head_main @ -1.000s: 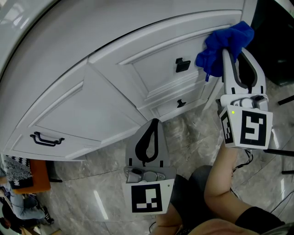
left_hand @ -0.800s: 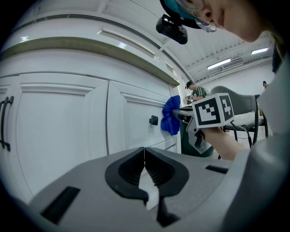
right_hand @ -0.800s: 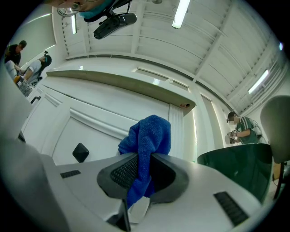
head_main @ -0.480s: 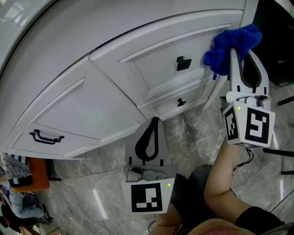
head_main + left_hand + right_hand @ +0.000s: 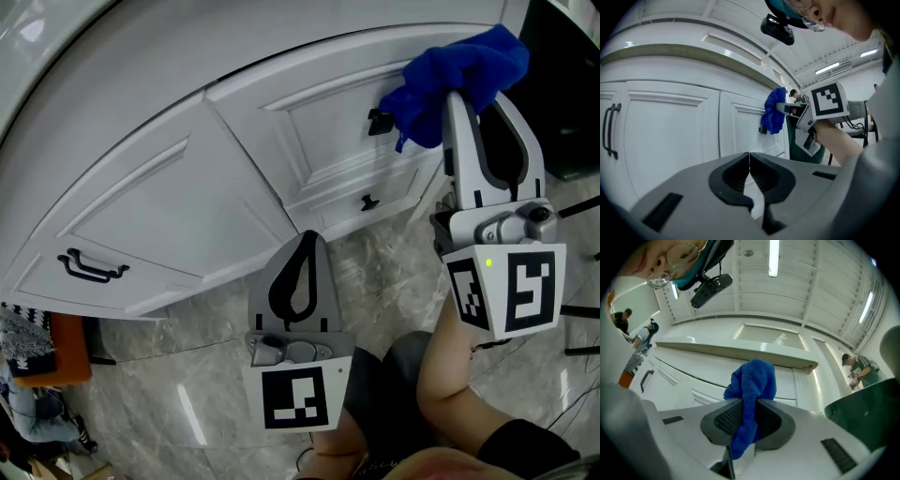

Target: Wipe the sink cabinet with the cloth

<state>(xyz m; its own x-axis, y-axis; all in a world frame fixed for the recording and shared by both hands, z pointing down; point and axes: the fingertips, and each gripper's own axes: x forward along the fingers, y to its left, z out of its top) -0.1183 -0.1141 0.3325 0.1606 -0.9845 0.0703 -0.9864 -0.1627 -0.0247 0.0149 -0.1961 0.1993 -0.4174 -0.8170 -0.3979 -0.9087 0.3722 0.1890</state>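
A blue cloth [image 5: 457, 82] is bunched at the tip of my right gripper [image 5: 466, 94], whose jaws are shut on it. It presses against the upper drawer front of the white sink cabinet [image 5: 309, 131], right beside the black drawer pull [image 5: 377, 121]. In the right gripper view the blue cloth [image 5: 752, 392] hangs down between the jaws. My left gripper [image 5: 305, 242] is shut and holds nothing, hovering low in front of the cabinet above the floor. From the left gripper view the blue cloth [image 5: 772, 111] shows far right on the cabinet face [image 5: 670, 131].
A black bar handle [image 5: 89, 269] is on the left cabinet door and a small knob [image 5: 368, 202] on the lower drawer. Grey marbled floor [image 5: 187, 375] lies below. A dark green bin [image 5: 862, 413] stands right of the cabinet. People stand in the background.
The right gripper with the cloth has slid left along the upper drawer front, now covering part of the black pull. The left gripper has barely shifted.
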